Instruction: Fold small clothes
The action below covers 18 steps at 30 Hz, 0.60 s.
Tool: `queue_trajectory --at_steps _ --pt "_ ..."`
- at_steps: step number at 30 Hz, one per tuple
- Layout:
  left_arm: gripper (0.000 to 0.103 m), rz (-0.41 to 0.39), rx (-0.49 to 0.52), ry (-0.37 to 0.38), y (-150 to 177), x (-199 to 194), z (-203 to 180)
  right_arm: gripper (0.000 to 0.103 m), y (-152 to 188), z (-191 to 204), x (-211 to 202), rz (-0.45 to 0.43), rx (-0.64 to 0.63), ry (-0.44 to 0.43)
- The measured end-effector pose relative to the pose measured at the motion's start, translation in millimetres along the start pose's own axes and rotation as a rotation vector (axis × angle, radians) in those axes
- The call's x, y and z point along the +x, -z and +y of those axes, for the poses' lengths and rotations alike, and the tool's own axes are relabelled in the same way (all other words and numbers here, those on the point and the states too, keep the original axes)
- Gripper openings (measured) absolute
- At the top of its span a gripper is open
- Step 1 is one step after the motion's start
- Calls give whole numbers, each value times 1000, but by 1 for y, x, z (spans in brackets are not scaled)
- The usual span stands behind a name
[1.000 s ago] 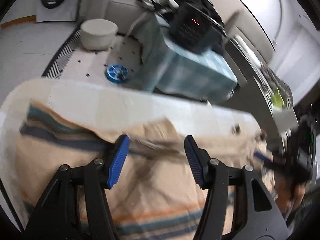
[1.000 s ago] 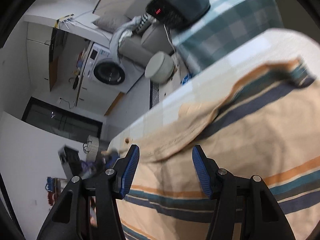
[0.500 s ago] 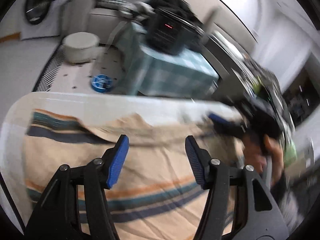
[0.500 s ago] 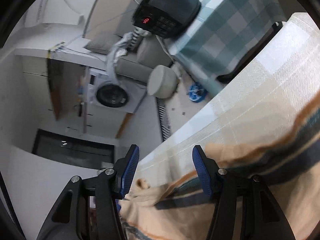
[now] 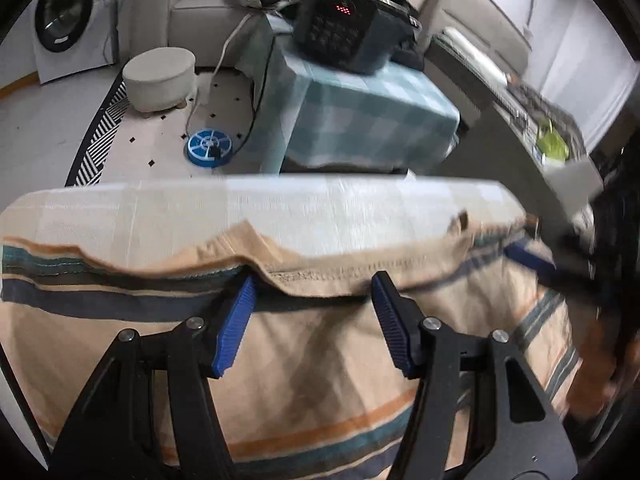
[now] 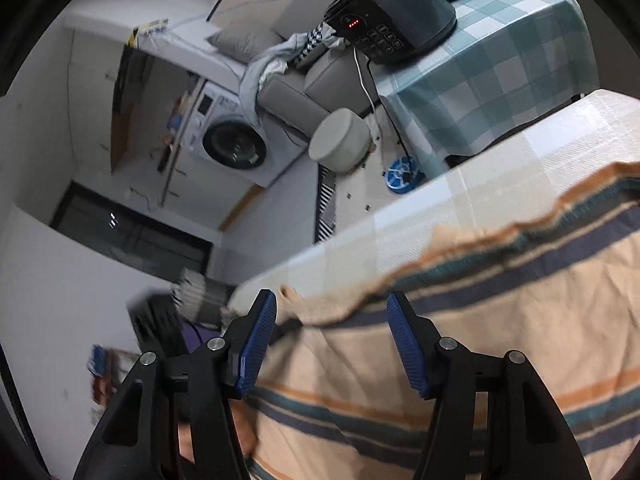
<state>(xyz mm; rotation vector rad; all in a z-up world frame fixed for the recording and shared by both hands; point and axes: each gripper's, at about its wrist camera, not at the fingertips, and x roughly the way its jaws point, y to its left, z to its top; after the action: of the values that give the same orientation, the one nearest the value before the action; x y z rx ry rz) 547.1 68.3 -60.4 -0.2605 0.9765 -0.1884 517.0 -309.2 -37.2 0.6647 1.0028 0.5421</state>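
Observation:
A tan garment with navy, teal and orange stripes (image 5: 320,344) lies spread on the pale checked table (image 5: 280,208). Its far edge is folded over with a stitched hem. My left gripper (image 5: 312,300) is open, its blue pads just above the folded hem, holding nothing. My right gripper (image 6: 332,320) is open over the garment's left corner (image 6: 460,320), with a folded flap between its pads. The right gripper also shows blurred at the right of the left wrist view (image 5: 532,264).
Beyond the table stands a side table with a teal checked cloth (image 5: 368,120) carrying a black cooker (image 5: 344,20). A round pale stool (image 5: 160,76), a blue disc (image 5: 210,146), a grey sofa and a washing machine (image 5: 64,16) are on the floor side.
The left gripper has moved forward to the garment's folded hem. The right gripper has swung back over the garment's corner. Both stay open.

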Motion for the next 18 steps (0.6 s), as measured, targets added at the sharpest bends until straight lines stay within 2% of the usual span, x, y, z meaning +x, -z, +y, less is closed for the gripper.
queue_trajectory --at_steps 5,7,9,11,15,18 --pt "56 -88 -79 -2 -13 -11 12 59 9 -13 14 58 48 -25" --pt "56 -146 -108 9 -15 -25 19 59 11 -12 29 88 66 -37" --pt "56 -173 -111 -26 -20 -33 26 59 9 -9 46 104 76 -74" --pt "56 -166 -132 -52 -22 -38 36 59 5 -7 64 113 112 -101" --pt "56 -149 -187 -27 -11 -54 55 59 -12 -3 86 69 184 -162" --pt "56 -138 -182 -28 3 -67 61 59 -29 -4 93 -3 220 -103"
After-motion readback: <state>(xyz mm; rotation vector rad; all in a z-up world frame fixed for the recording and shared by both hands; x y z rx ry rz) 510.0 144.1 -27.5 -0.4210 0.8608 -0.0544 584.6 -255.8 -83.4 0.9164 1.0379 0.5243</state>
